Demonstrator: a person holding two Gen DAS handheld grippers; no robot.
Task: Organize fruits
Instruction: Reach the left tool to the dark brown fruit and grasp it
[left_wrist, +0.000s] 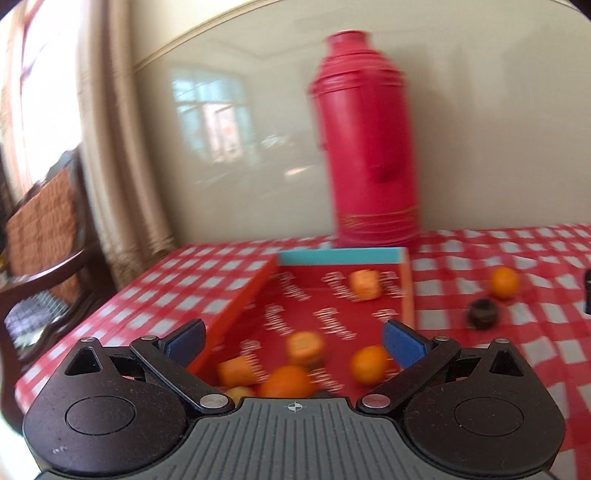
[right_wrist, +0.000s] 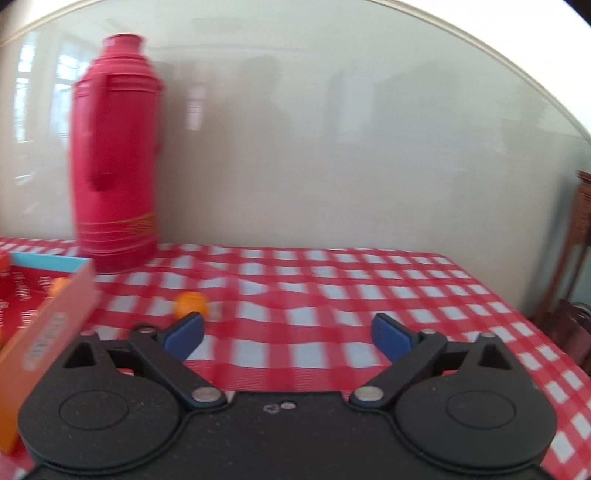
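A shallow red box (left_wrist: 406, 295) with orange walls lies on the checked tablecloth and holds several orange fruits (left_wrist: 365, 363). My left gripper (left_wrist: 293, 341) hovers open over the box's near end, nothing between its blue pads. Outside the box, to its right, sit one orange fruit (left_wrist: 504, 282) and a dark round fruit (left_wrist: 483, 314). In the right wrist view my right gripper (right_wrist: 288, 336) is open wide over bare cloth, empty. An orange fruit (right_wrist: 190, 303) lies just beyond its left pad (right_wrist: 184, 334). The box's orange wall (right_wrist: 48, 332) is at the left.
A tall red thermos (left_wrist: 365, 147) (right_wrist: 114, 155) stands against the glossy cream wall behind the box. A wooden chair (left_wrist: 44, 236) stands past the table's left edge, and dark wooden furniture (right_wrist: 583, 229) past its right edge. The checked cloth (right_wrist: 369, 288) stretches to the right.
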